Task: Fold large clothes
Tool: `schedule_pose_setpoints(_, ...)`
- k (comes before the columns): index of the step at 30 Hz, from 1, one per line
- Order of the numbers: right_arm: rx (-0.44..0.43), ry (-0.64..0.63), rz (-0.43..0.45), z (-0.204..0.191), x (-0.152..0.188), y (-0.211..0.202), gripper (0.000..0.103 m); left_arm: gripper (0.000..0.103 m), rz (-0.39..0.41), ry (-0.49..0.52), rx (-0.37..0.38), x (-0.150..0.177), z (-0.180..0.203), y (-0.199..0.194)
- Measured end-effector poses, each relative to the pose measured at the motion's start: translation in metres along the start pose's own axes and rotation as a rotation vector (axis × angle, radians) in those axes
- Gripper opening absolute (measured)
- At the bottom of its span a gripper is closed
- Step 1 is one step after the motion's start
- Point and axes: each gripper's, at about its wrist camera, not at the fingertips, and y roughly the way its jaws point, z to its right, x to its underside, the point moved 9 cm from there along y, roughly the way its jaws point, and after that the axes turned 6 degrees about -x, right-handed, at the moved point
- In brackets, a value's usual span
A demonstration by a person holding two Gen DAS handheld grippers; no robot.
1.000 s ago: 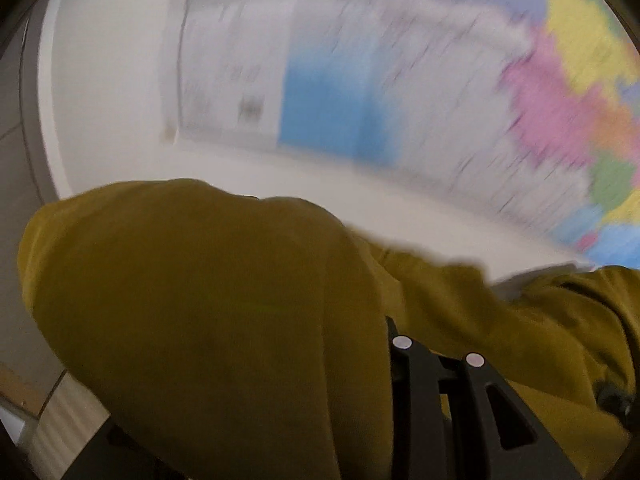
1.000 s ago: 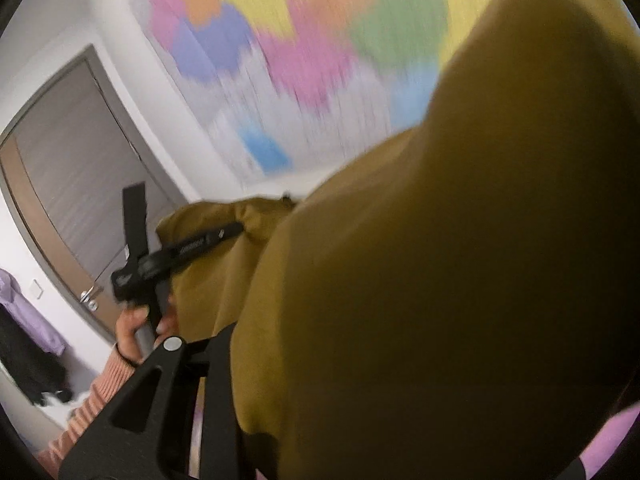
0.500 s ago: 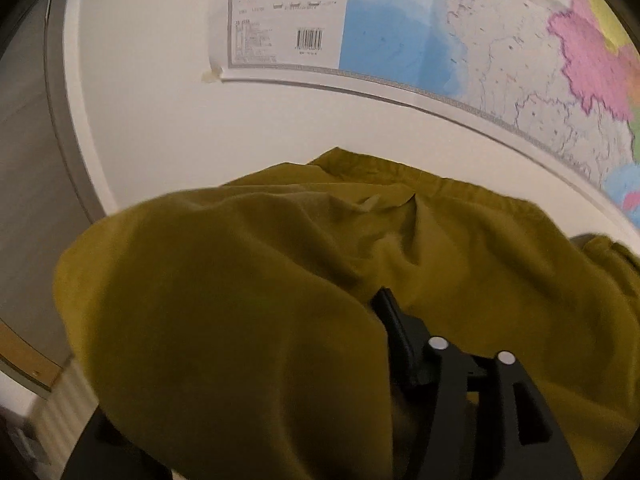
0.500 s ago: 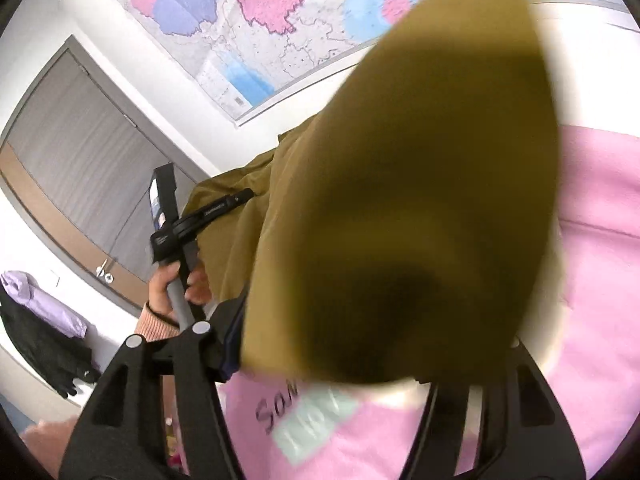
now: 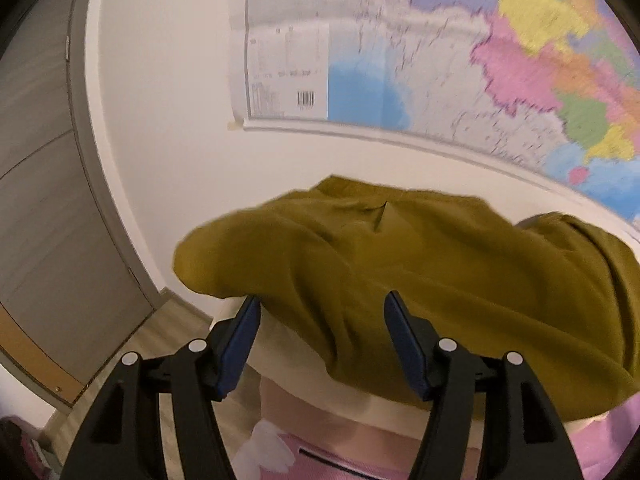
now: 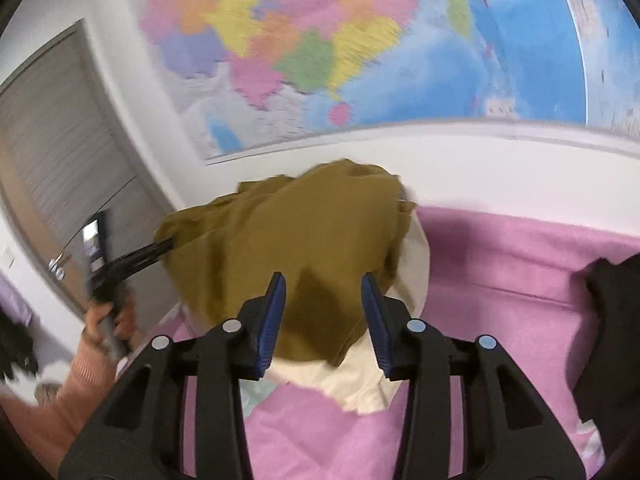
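Now both grippers, left (image 5: 322,316) and right (image 6: 323,298), gape wide over the seemingly heaped mustard garment (image 5: 420,276).

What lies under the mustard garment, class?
A cream cloth shows beneath the mustard garment, sticking out at its edges, on the pink bedding. How far the cream cloth runs underneath is covered.

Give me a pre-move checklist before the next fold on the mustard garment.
1. Left gripper open, holding nothing: ok.
2. Right gripper open, holding nothing: ok.
3. Mustard garment resting on the cream garment: ok.
4. Mustard garment lying flat: not ok, bunched and rumpled.
5. Sleeves and hem located: cannot tell, folds hide them.
6. Black item on the pink sheet apart from the pile: ok.
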Motion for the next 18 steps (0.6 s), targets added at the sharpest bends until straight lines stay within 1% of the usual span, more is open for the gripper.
schedule_pose_setpoints(1,-0.003,0.015,-0.011,0.011,-0.001,-0.005,0.039,0.063,0.014,-0.004,0.015,-0.001,0.002,-0.005)
schedule_pose_setpoints(2,-0.004,0.029,-0.04,0.018,0.008,0.011,0.039,0.063,0.021,-0.009,0.039,-0.002,0.005,-0.01)
schedule_pose_setpoints(3,-0.001,0.048,-0.061,0.015,0.014,0.006,0.036,0.064,0.027,-0.005,0.073,-0.001,0.012,-0.017)
schedule_pose_setpoints(4,-0.021,0.073,-0.095,0.018,0.022,0.01,0.03,0.065,0.03,0.011,0.098,0.001,0.021,-0.021)
schedule_pose_setpoints(5,-0.05,0.085,-0.131,0.018,0.032,0.018,0.018,0.065,0.031,0.025,0.108,0.002,0.027,-0.021)
schedule_pose_setpoints(6,-0.045,0.091,-0.142,0.019,0.037,0.021,0.017,0.065,0.028,0.052,0.124,0.006,0.037,-0.022)
schedule_pose_setpoints(10,-0.058,0.128,-0.168,0.026,0.051,0.037,0.016,0.065,0.002,0.099,0.192,0.021,0.071,-0.024)
schedule_pose_setpoints(13,-0.065,0.136,-0.182,0.028,0.053,0.036,0.016,0.066,-0.006,0.107,0.218,0.028,0.086,-0.024)
schedule_pose_setpoints(14,-0.062,0.127,-0.188,0.027,0.051,0.026,0.016,0.067,-0.005,0.108,0.223,0.029,0.091,-0.024)
schedule_pose_setpoints(15,-0.051,0.12,-0.196,0.026,0.049,0.025,0.02,0.069,-0.002,0.109,0.219,0.03,0.093,-0.025)
schedule_pose_setpoints(16,-0.036,0.112,-0.196,0.025,0.047,0.023,0.021,0.069,0.003,0.117,0.215,0.032,0.096,-0.026)
schedule_pose_setpoints(18,-0.014,0.075,-0.176,0.02,0.041,0.012,0.022,0.071,0.01,0.129,0.207,0.033,0.1,-0.028)
